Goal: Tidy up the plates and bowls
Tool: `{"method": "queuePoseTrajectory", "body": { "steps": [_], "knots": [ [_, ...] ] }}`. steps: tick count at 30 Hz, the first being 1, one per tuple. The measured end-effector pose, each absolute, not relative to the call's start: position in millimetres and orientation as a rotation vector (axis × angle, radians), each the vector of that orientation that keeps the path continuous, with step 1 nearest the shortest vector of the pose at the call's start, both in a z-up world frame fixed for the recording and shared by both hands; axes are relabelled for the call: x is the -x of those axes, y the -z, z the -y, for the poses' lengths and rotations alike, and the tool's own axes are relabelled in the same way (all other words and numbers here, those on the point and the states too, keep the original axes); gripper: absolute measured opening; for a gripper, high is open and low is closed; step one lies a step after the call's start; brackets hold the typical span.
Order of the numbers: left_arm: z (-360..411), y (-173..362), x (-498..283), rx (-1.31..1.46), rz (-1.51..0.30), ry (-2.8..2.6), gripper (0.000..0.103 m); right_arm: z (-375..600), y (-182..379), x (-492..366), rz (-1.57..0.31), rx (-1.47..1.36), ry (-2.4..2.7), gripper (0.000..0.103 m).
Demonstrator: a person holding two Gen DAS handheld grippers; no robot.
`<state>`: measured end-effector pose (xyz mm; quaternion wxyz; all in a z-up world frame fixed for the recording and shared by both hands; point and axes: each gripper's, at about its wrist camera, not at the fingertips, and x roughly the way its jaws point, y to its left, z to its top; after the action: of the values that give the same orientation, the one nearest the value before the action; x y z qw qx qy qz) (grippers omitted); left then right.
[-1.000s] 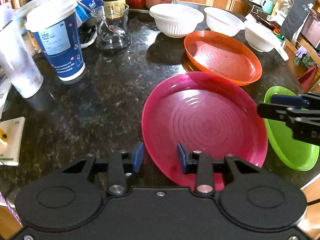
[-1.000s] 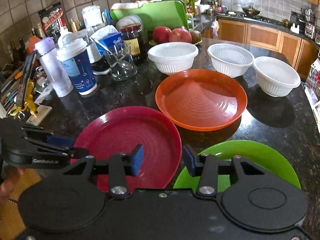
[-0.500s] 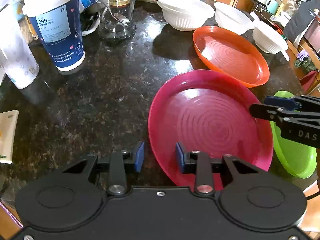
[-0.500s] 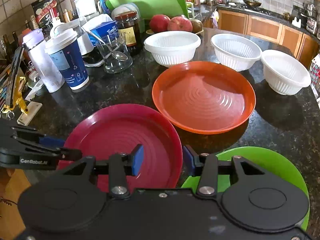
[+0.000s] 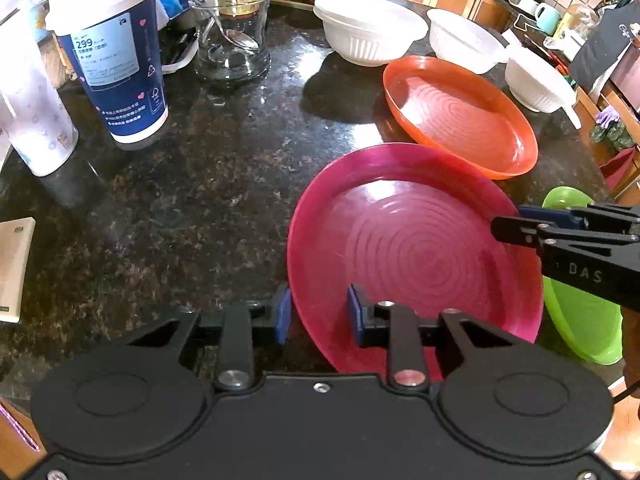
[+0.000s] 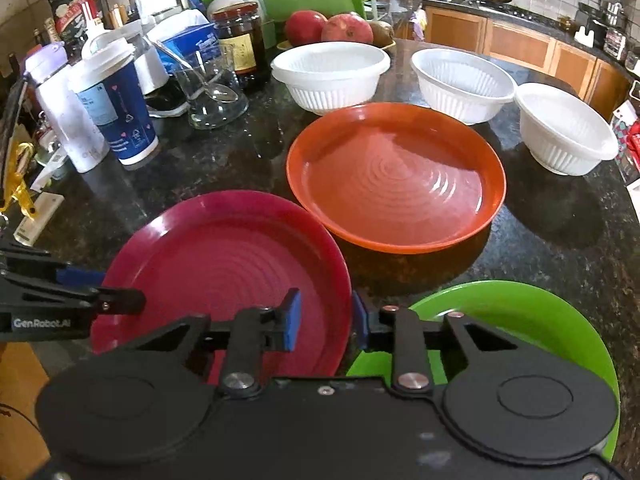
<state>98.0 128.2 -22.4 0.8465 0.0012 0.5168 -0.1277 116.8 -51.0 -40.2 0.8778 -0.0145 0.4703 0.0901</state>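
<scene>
Your left gripper [image 5: 319, 314] sits low at the near left rim of the magenta plate [image 5: 412, 248], pointing across the counter [image 5: 192, 208]. Its blue-padded fingers [image 5: 283, 312] are parted about a pad's breadth wider than the rim, one outside the plate and one over its inside; they straddle the edge and I cannot tell whether either pad touches it.

Your right gripper [image 6: 326, 322] comes in at the plate's near right edge, level with the rim. Its fingers are just as far apart, the left pad [image 6: 292, 318] above the plate's inner floor and the right pad outside, between the magenta plate and the green plate [image 6: 532, 320]. Nothing is clamped on either side.

You have three plates: magenta nearest, orange [image 6: 396, 176] just beyond it with rims close together, and green at the near right, partly under your right gripper. Three white ribbed bowls [image 6: 332, 76] stand in a row along the far side of the orange plate. Far left stand one blue paper cup [image 5: 114, 56] and one glass [image 5: 232, 36] with a spoon in it.
</scene>
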Motion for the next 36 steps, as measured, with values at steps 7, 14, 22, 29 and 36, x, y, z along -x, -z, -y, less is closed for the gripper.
{"method": "queuePoseTrajectory", "body": {
  "steps": [7,14,22,29,36],
  "knots": [
    [-141,21,-92,-0.003,-1.105,0.257,0.035,43,38,-110,-0.996,0.01,-0.21,0.029],
    [-165,19,-80,-0.008,-1.123,0.229,0.035,23,38,-98,-1.018,0.01,-0.269,0.029],
    [-193,16,-69,-0.018,-1.114,0.163,0.035,-6,39,-94,-1.022,0.0,-0.333,0.029],
    [-214,13,-73,-0.013,-1.095,0.103,0.035,-27,37,-104,-1.009,-0.03,-0.357,0.029],
    [-222,8,-85,-0.019,-1.059,0.09,0.035,-42,30,-114,-0.98,-0.02,-0.336,0.029]
  ]
}}
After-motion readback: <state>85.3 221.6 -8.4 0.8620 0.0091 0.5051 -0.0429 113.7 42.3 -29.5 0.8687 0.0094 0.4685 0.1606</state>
